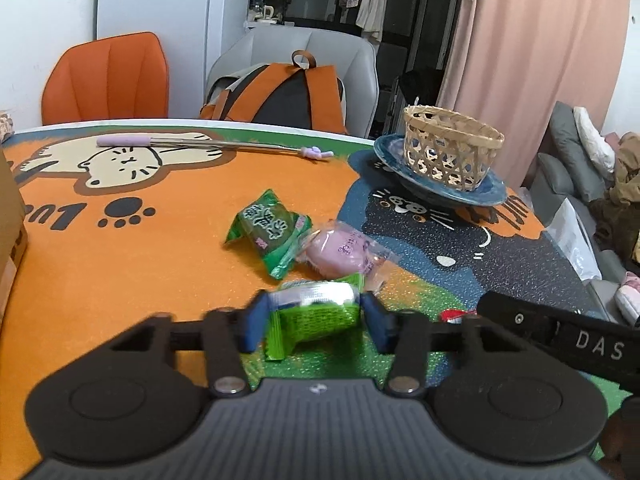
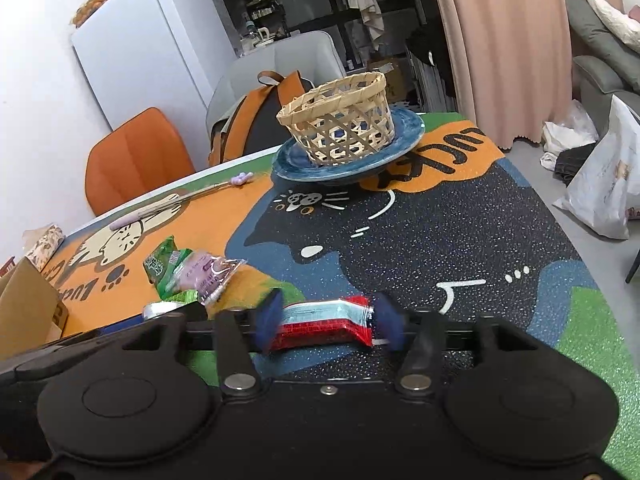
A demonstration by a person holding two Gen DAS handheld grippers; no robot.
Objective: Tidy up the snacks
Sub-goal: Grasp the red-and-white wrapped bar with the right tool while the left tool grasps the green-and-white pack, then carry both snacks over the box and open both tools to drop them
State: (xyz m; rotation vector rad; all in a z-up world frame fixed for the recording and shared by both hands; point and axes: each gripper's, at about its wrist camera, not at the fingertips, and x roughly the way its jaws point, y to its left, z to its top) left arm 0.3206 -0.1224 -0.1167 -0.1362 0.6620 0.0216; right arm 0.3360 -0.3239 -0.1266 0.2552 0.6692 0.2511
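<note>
My left tool (image 1: 312,326) has its pads pressed on the bright green snack (image 1: 316,314), so it can go to the woven basket (image 1: 450,148), which sits on the blue plate (image 1: 490,196) well beyond. My right tool (image 2: 326,322) brackets the red snack (image 2: 326,322), seemingly loose. Dark green (image 1: 272,232) and pink (image 1: 344,252) snacks lie on the table (image 1: 120,280), nearer me than the basket

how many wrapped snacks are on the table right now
4. A light green packet sits between the left jaws, a red packet between the right jaws, and a dark green packet and a pink one lie touching mid-table. The basket's inside is partly hidden.
</note>
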